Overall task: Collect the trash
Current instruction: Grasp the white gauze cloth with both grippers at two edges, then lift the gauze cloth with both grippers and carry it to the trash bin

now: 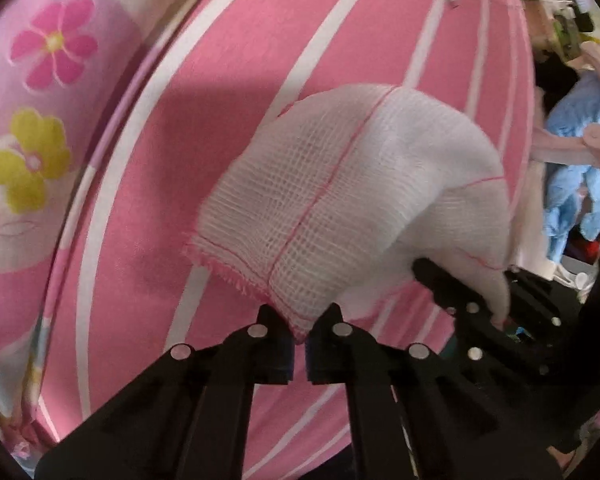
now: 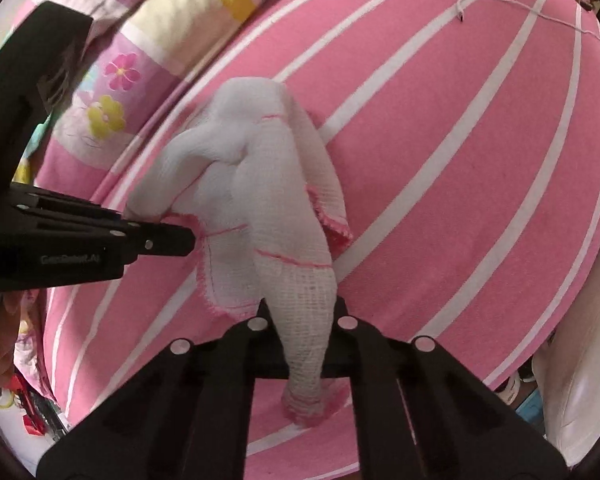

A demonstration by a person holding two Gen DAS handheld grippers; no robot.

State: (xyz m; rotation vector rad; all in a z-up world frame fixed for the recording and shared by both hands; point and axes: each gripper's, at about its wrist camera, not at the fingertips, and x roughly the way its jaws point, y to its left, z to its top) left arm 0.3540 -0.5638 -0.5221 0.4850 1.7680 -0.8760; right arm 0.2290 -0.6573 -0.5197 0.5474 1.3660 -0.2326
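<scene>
A white gauze cloth (image 1: 340, 184) with pink stitching and frayed pink edges is held up over a pink bed sheet with white stripes (image 1: 228, 80). My left gripper (image 1: 300, 320) is shut on one corner of the cloth. My right gripper (image 2: 302, 312) is shut on another bunched part of the cloth (image 2: 260, 184), which hangs between and below its fingers. The left gripper (image 2: 180, 240) also shows from the side in the right wrist view, and the right gripper (image 1: 480, 300) shows at the right in the left wrist view.
A flowered pink quilt (image 1: 32, 120) lies along the left of the bed, also in the right wrist view (image 2: 140, 40). A white cord (image 2: 520, 4) lies on the sheet at the far end. Blue clothing (image 1: 572, 160) and clutter sit beyond the bed's right edge.
</scene>
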